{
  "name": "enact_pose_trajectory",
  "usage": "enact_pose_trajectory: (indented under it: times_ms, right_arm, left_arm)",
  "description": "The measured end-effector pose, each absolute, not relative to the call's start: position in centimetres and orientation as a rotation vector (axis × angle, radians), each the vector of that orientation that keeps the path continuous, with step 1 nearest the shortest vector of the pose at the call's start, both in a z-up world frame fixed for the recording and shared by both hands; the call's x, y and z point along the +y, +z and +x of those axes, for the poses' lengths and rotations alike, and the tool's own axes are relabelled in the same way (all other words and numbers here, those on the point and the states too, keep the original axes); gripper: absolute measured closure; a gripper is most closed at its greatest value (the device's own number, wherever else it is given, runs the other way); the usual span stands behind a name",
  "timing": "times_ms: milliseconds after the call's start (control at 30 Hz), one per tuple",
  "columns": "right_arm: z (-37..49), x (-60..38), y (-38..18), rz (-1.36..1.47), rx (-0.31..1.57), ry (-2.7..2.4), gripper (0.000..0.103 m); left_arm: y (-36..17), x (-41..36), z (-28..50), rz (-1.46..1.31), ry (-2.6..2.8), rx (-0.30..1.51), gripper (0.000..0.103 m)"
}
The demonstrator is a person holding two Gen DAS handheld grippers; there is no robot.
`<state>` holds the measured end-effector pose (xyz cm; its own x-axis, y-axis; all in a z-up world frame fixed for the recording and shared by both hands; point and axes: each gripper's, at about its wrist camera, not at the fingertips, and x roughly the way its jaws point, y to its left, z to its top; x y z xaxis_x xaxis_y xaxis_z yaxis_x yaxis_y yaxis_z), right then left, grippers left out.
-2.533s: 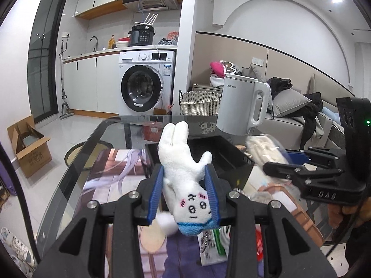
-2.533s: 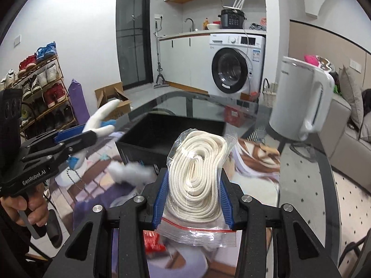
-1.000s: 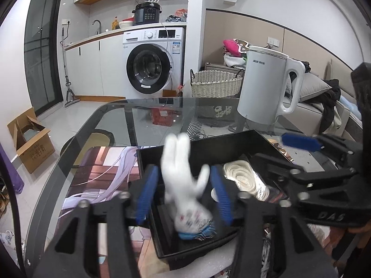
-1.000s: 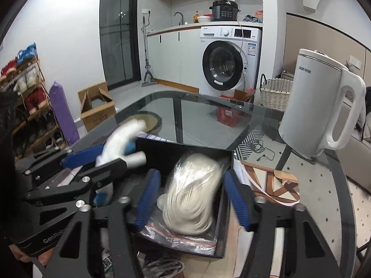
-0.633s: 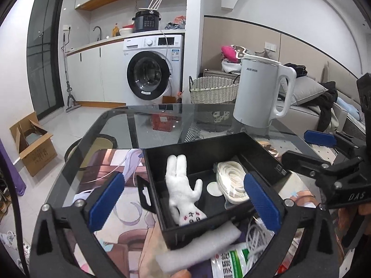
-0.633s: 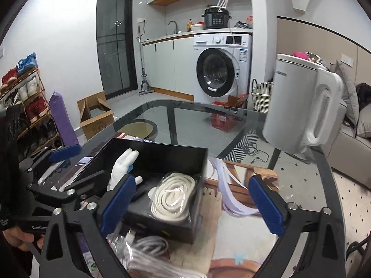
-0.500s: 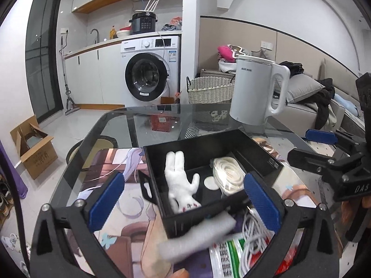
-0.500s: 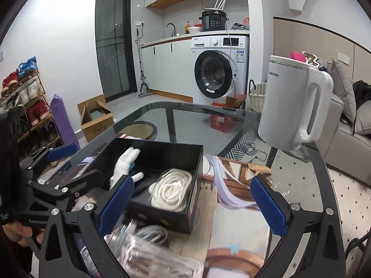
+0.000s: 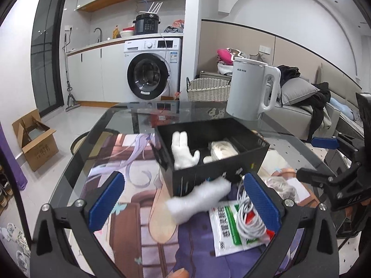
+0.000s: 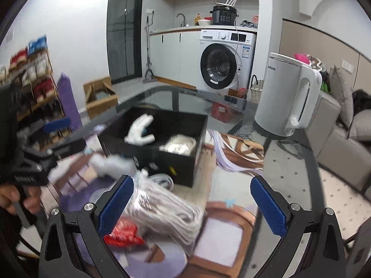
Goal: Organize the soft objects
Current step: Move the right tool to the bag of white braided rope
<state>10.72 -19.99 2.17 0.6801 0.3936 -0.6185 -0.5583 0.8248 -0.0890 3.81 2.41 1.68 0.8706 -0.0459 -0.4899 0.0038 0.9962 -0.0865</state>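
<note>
Glass tabletop [image 9: 111, 125] with a printed mat [image 9: 129, 210] spreads under me in a kitchen-and-lounge room. Nearest, my left gripper [image 9: 183, 199] has its blue pads spread wide, having just sprung apart, and nothing is pinched between them; under that gap lie a white fuzzy piece [image 9: 197, 197], a green-and-white packet [image 9: 228, 224] and a coil of pale cable [image 9: 250, 217] on the mat. My right gripper [image 10: 190, 201] is likewise spread to its full width, jaws just opened, gripping nothing; a clear bag of white cord [image 10: 167, 206] and a red wrapper [image 10: 123, 234] sit on the mat inside its span, blurred. A little further on stands the black box [image 9: 215, 173], its near wall just beyond the fuzzy piece. Inside it the white plush bunny [image 9: 182, 150] lies in the left half, ears pointing away from me, and the bagged coil of white rope [image 9: 222, 149] rests beside it in the right half; neither touches my pads. Behind the box a white electric kettle [image 9: 251, 92] stands on the glass. Beyond the table are a wicker basket [image 9: 208, 89], a washing machine [image 9: 150, 74] under the counter, a cardboard carton [image 9: 34, 139] on the floor to the left, and a grey sofa [image 9: 299, 108] with cushions to the right.
</note>
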Motion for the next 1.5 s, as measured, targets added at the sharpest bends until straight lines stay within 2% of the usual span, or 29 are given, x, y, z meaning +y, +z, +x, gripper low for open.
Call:
enact_pose_trajectory:
  times_ms: [300, 733, 1500]
  right_arm:
    - [9.9, -19.5, -0.1, -0.408, 0.661, 0.614, 0.001]
    - [12.3, -22.2, -2.3, -0.346, 0.744, 0.634, 0.001]
    - [15.0, -18.2, -4.4, -0.422, 0.819, 0.817, 0.001]
  left_arm:
    - [0.9, 3.1, 2.6, -0.119, -0.017, 0.528, 0.0]
    - [0.3, 2.4, 3.0, -0.079, -0.033, 0.548, 0.0]
    - [-0.2, 2.6, 3.1, -0.075, -0.036, 0.567, 0.0]
